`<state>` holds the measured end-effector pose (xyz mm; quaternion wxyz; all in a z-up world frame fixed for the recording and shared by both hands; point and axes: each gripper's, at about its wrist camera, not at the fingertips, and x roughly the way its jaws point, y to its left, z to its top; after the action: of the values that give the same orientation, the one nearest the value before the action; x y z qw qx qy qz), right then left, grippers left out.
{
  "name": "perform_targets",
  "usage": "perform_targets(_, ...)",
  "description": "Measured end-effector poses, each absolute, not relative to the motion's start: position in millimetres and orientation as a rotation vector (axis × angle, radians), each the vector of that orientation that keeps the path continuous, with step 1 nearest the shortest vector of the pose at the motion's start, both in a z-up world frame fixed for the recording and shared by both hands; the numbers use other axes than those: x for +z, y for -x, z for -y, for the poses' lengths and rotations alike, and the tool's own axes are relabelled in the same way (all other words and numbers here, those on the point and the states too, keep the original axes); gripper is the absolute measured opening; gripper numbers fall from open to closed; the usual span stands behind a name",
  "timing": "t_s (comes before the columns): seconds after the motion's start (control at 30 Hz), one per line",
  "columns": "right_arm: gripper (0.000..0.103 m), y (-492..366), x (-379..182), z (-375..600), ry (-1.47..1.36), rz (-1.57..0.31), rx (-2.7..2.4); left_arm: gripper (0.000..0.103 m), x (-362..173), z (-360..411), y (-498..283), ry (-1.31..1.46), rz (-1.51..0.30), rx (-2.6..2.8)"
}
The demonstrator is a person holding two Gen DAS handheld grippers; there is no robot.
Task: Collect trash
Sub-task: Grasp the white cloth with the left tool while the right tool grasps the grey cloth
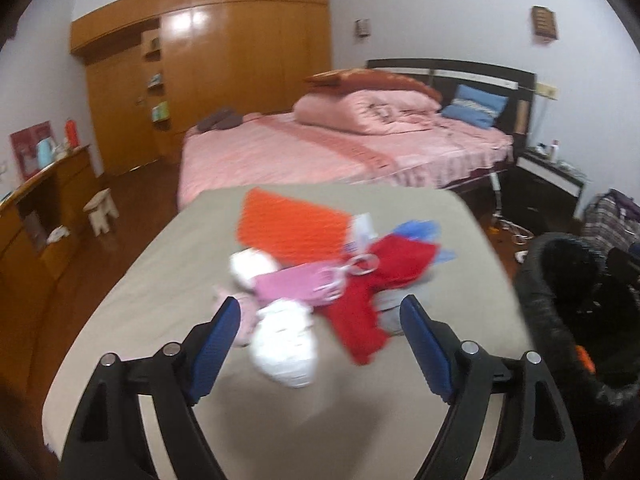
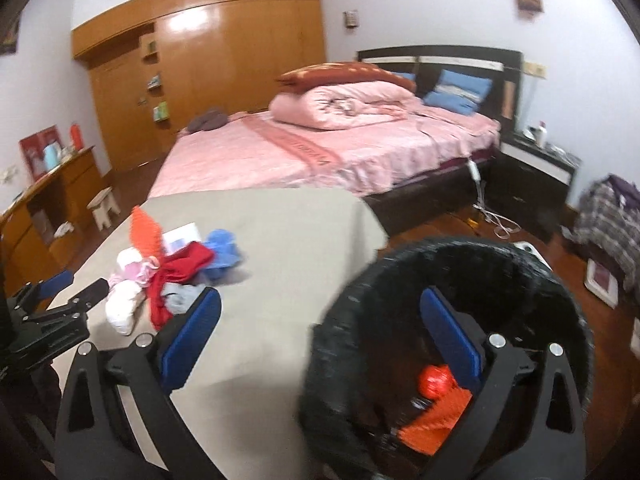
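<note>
A pink bed [image 1: 340, 148] stood beyond the grey table [image 1: 140, 300]. The trash heap [image 1: 320, 280] lay mid-table, the black bin [image 2: 460, 272] just off the table's right edge. Left gripper [image 1: 320, 320] gaped wide and empty, angled down over the table; right gripper [image 2: 320, 312] straddled the bin's rim, likewise empty.

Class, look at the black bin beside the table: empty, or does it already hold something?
Not empty: inside the black bin lie a red ball and orange netting.

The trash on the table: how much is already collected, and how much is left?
Done: orange and red pieces lie in the black-lined bin. In hand: nothing; the left gripper and right gripper are both open and empty. Left: the pile of red, white, pink, orange and blue items on the table.
</note>
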<state>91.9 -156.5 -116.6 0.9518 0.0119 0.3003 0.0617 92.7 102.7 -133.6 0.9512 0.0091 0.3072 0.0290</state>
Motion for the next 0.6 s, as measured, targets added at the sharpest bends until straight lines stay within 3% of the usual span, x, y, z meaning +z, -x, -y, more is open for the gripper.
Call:
perform_targets(0.33,0.097,-107,-124,118,0.022,-0.620,0.186,0.063,-168,-129,-109,0.025,-0.714,0.090)
perform_targets(0.6,0.097,-110,-136,115,0.035,-0.641,0.178,0.061,-183,-134,-123,0.058,-0.762,0.090)
